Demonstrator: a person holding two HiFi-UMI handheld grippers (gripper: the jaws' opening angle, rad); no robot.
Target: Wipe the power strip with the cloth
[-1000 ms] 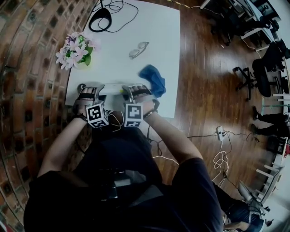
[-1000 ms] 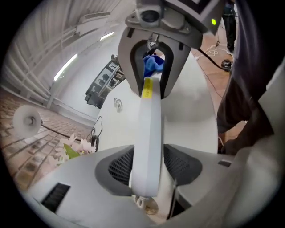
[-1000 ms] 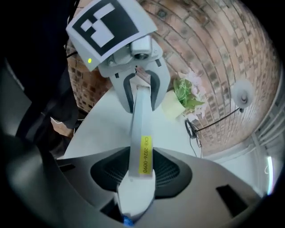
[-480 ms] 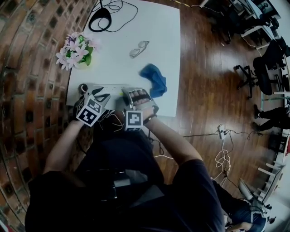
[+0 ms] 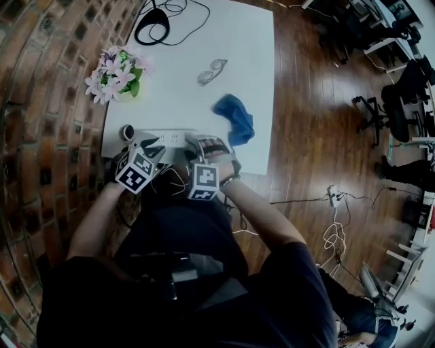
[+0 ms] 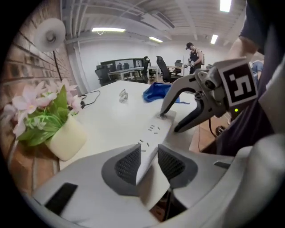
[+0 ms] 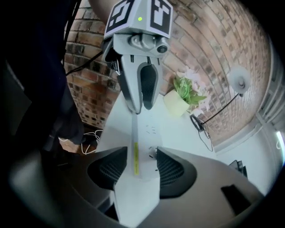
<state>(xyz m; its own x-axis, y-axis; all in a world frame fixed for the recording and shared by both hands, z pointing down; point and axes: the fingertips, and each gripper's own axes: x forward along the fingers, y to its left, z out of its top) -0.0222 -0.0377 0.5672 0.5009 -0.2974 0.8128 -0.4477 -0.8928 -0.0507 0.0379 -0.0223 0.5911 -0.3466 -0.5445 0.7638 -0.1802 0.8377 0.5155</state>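
The power strip [image 5: 171,138] lies along the near edge of the desk [image 5: 177,102], & you have one gripper at each end of it. Your left gripper [image 6: 147,162] is at the end nearer the flowers. Its jaws have just been closing, and in the left gripper view both pads [image 6: 127,164] press on the strip's end, so this end is grasped.

Your right gripper [image 7: 136,169] is at the other end. Its jaws have just been opening. The strip, w/ a yellow label on its side, is btw. them, but the pads stand a little off it, so this end is released. Both grippers point steeply down at the desk edge.

The cloth [image 5: 234,121], blue & crumpled, lies on the desk beyond the right gripper, near the desk's right edge. It is close to the strip's right end but apart from it and from both grippers.

Farther back lies a pair of glasses [image 5: 211,71]. At the left side stands a pot of pink flowers [image 5: 114,73]. A black cable [image 5: 170,17] lies at the far end of the desk.
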